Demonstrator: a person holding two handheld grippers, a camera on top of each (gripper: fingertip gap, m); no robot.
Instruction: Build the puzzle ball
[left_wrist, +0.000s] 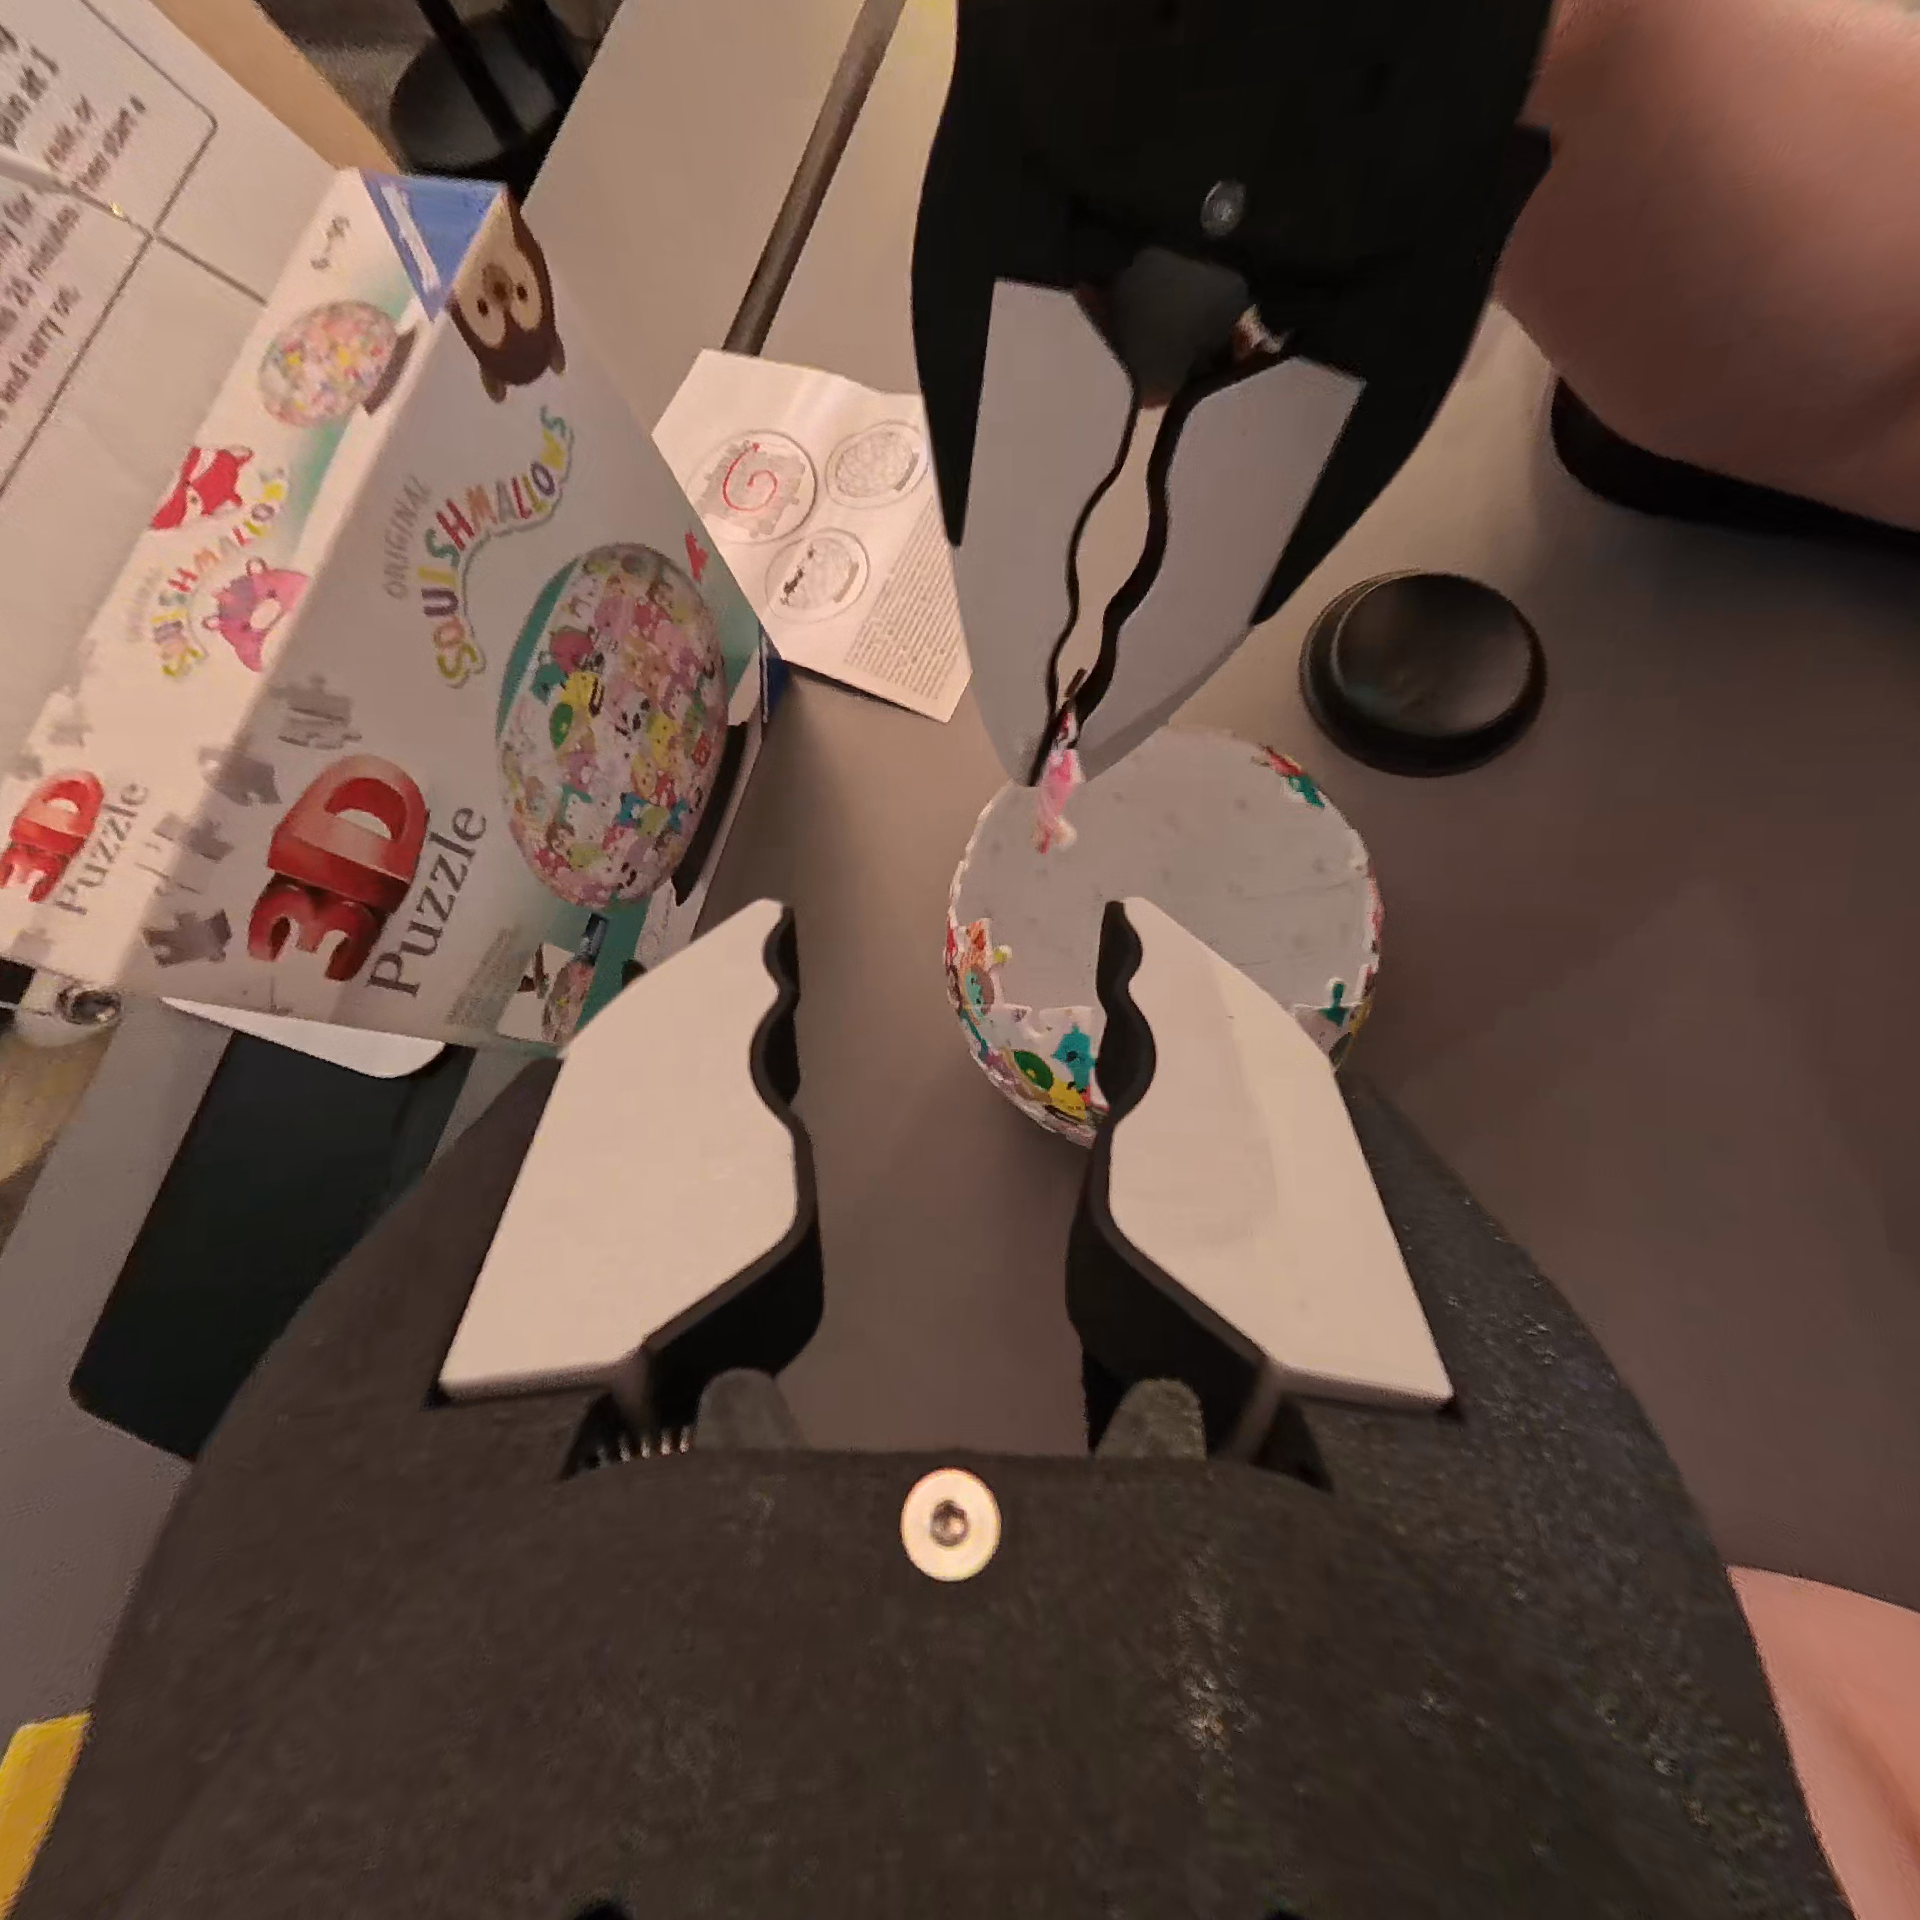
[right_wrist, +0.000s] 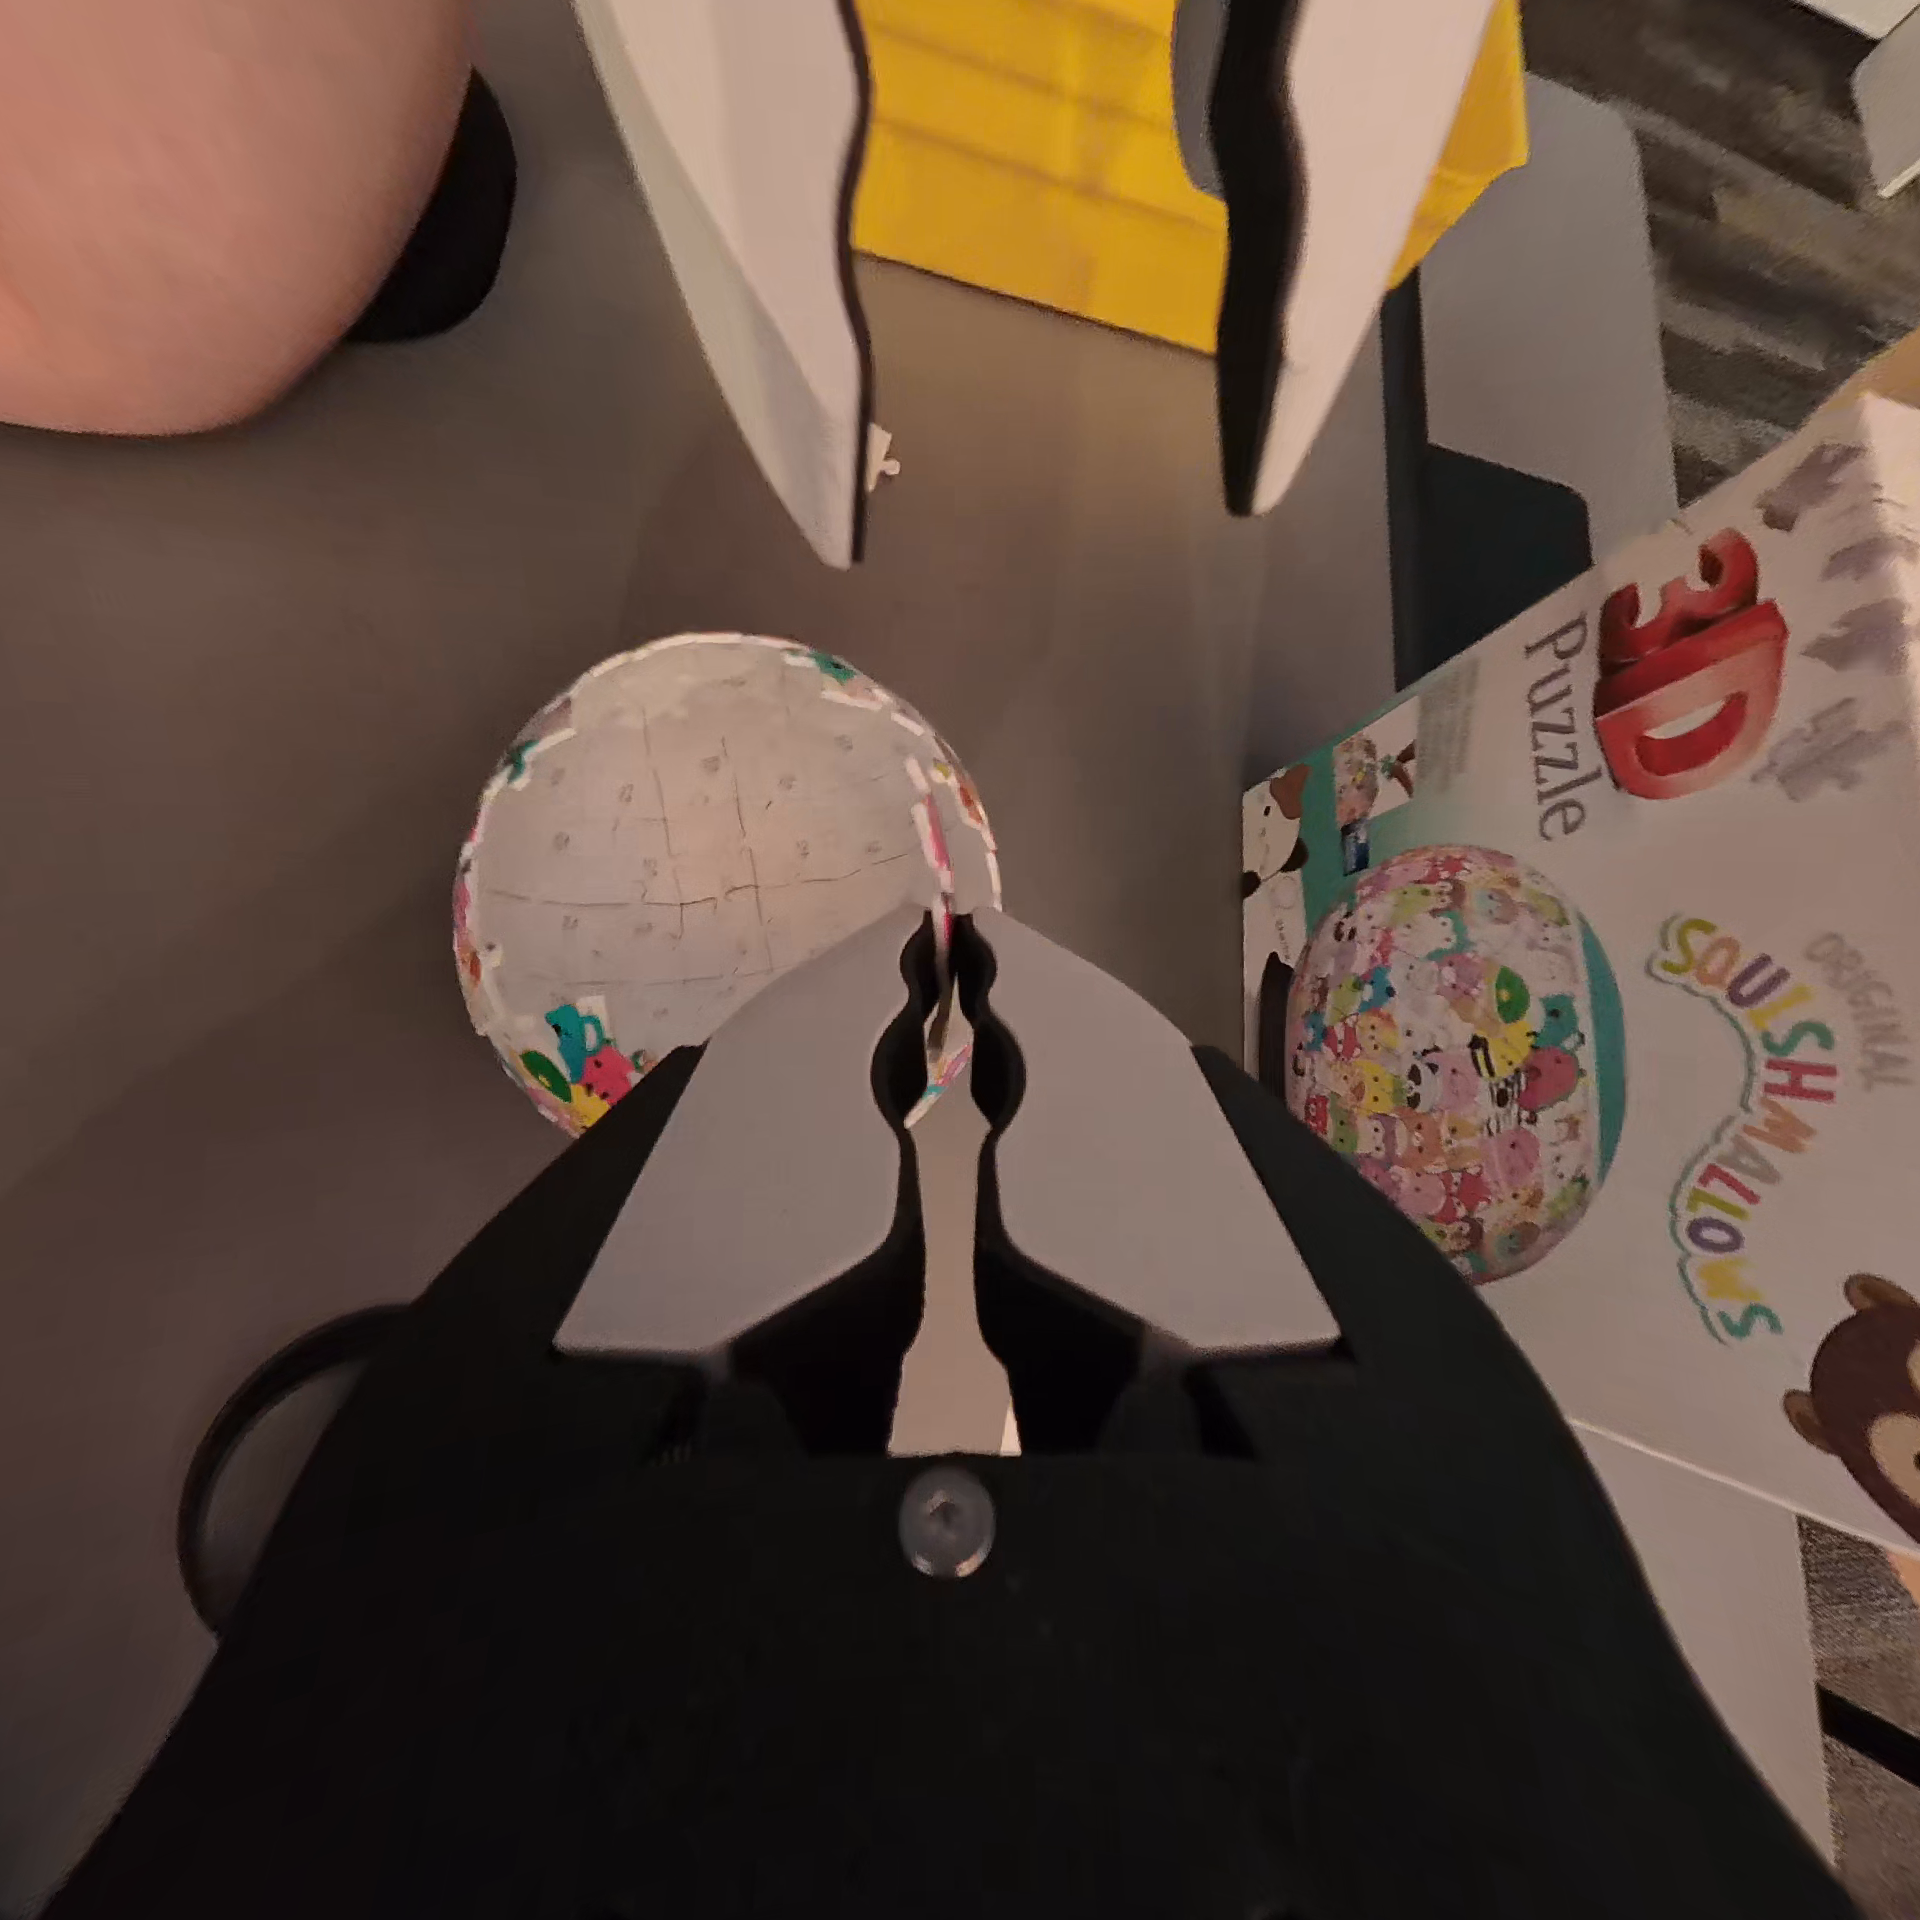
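A half-built puzzle ball (left_wrist: 1195, 914) lies open side up on the grey table, its white numbered inside showing and its coloured outside low down; it also shows in the right wrist view (right_wrist: 686, 862). My right gripper (right_wrist: 948, 935) is shut on a pink puzzle piece (left_wrist: 1055, 800) and holds it at the ball's rim; this gripper also shows from the front in the left wrist view (left_wrist: 1060, 748). My left gripper (left_wrist: 945, 925) is open and empty, just short of the ball, its right finger in front of the ball. It also shows opposite in the right wrist view (right_wrist: 1049, 520).
The puzzle box (left_wrist: 364, 675) lies to the left of the ball, also seen at the right in the right wrist view (right_wrist: 1662, 987). An instruction sheet (left_wrist: 821, 520) lies behind it. A black round stand (left_wrist: 1423, 675) sits beyond the ball. A yellow bin (right_wrist: 1039, 177) stands behind the left gripper. Left tips to right tips: about 6 cm.
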